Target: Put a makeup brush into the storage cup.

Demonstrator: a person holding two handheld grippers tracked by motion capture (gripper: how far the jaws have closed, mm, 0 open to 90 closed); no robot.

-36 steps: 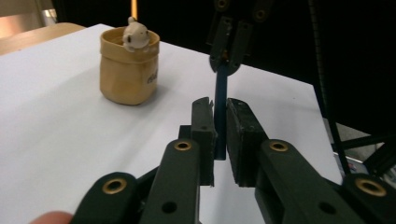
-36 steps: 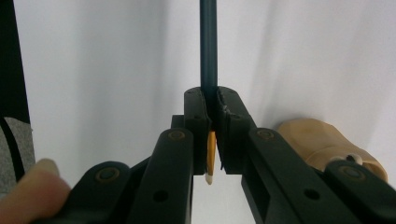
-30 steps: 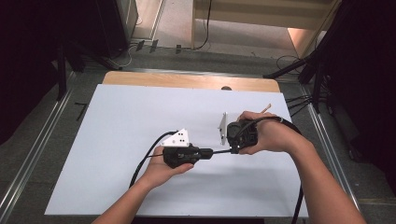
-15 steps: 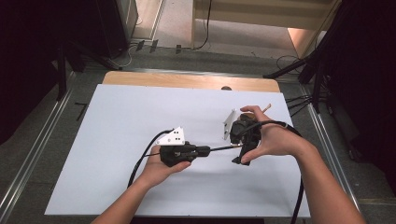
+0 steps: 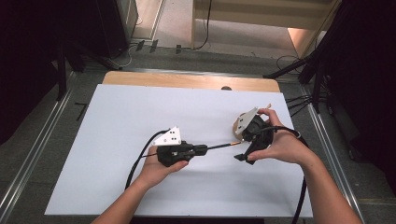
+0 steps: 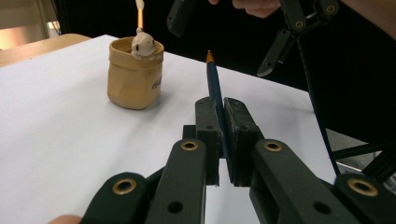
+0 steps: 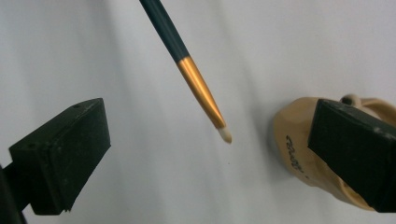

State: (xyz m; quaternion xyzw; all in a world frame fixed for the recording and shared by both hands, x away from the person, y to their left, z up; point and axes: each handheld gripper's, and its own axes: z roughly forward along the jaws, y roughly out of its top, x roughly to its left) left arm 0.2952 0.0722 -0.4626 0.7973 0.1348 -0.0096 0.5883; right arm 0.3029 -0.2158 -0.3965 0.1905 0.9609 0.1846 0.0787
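brush [image 6: 215,88] — tan cup [image 6: 134,74] nearby

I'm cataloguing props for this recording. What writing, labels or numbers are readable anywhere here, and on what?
Tan pen cup: dark handwritten-style lettering low on its side, partly turned away and blurred; not readable in the left gripper view, nor in the right gripper view.
Paintbrush: no print visible on its dark handle or gold ferrule.
White table cover: no text.
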